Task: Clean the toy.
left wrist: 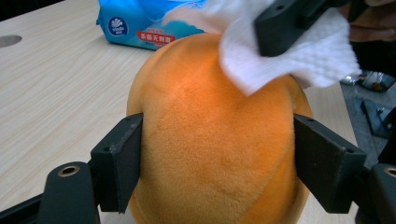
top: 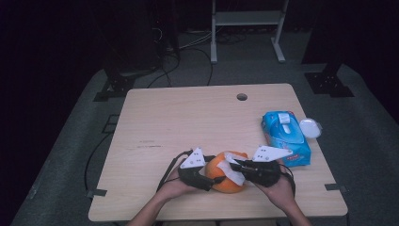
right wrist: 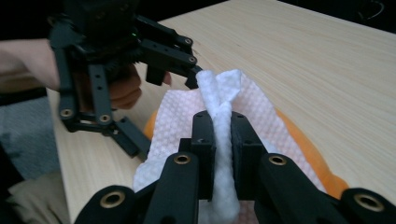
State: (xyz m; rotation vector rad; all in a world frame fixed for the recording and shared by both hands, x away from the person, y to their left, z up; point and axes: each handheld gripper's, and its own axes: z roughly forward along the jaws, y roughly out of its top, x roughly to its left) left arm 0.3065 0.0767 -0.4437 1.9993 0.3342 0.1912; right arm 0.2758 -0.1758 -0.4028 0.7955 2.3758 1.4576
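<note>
An orange plush ball (top: 225, 181) sits near the table's front edge. My left gripper (top: 209, 179) is shut on it: in the left gripper view the two black pads (left wrist: 119, 168) press into the sides of the ball (left wrist: 210, 140). My right gripper (top: 235, 165) comes from the right and is shut on a bunched white wipe (top: 231, 170). The wipe (left wrist: 289, 60) lies against the ball's upper right side. In the right gripper view the wipe (right wrist: 224, 93) is pinched between the jaws of my right gripper (right wrist: 223, 133), with the ball (right wrist: 306, 147) beneath and the left gripper (right wrist: 116, 70) beyond.
A blue pack of wipes (top: 286, 136) lies at the table's right edge, with a white round lid (top: 310, 127) beside it. A cable hole (top: 242, 96) is in the wooden table (top: 188, 117) near its far edge. Dark stands and cables lie on the floor beyond.
</note>
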